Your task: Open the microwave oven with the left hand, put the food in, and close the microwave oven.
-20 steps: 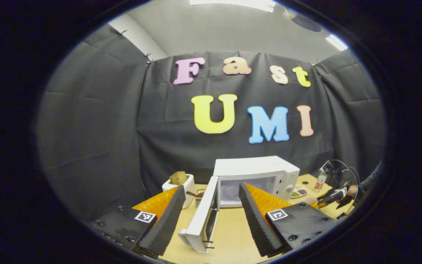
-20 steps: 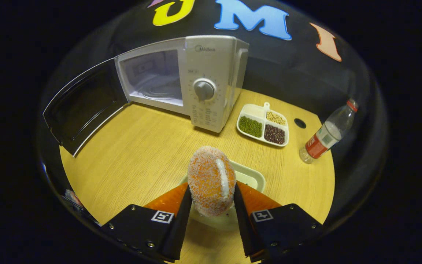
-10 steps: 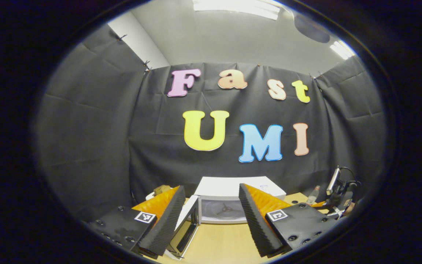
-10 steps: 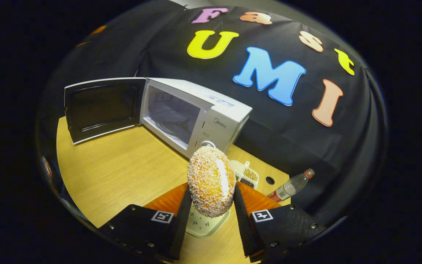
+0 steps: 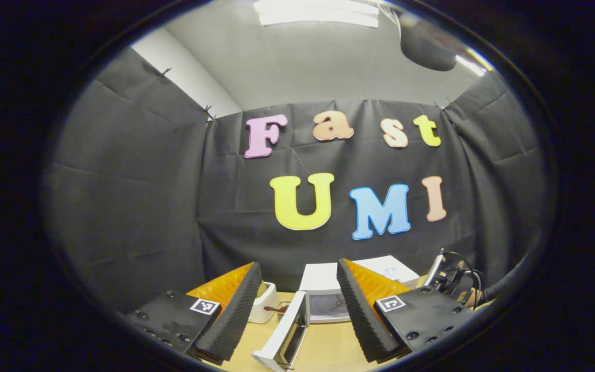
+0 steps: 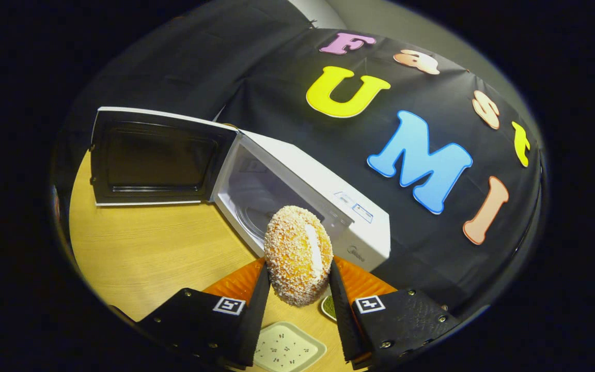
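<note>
The white microwave (image 6: 328, 196) stands on the wooden table with its door (image 6: 153, 157) swung wide to the left, so the cavity and glass turntable (image 6: 261, 206) show. My right gripper (image 6: 297, 289) is shut on a crumb-coated round bun (image 6: 297, 256), held above the table in front of the cavity. In the left gripper view the microwave (image 5: 328, 299) sits low and far off, its door (image 5: 284, 338) edge-on. My left gripper (image 5: 297, 310) is open with nothing between its fingers, raised and back from the oven. The right gripper (image 5: 452, 284) and a sleeve appear at the right edge there.
A pale patterned plate (image 6: 287, 349) lies on the table below the bun, beside the green edge of a divided dish (image 6: 328, 306). A white toaster (image 5: 265, 302) stands left of the microwave. Bare tabletop (image 6: 142, 248) lies in front of the open door.
My right gripper has lifted the bun off its plate and carried it up toward the microwave's opening. The left gripper has tilted upward and drawn back from the door.
</note>
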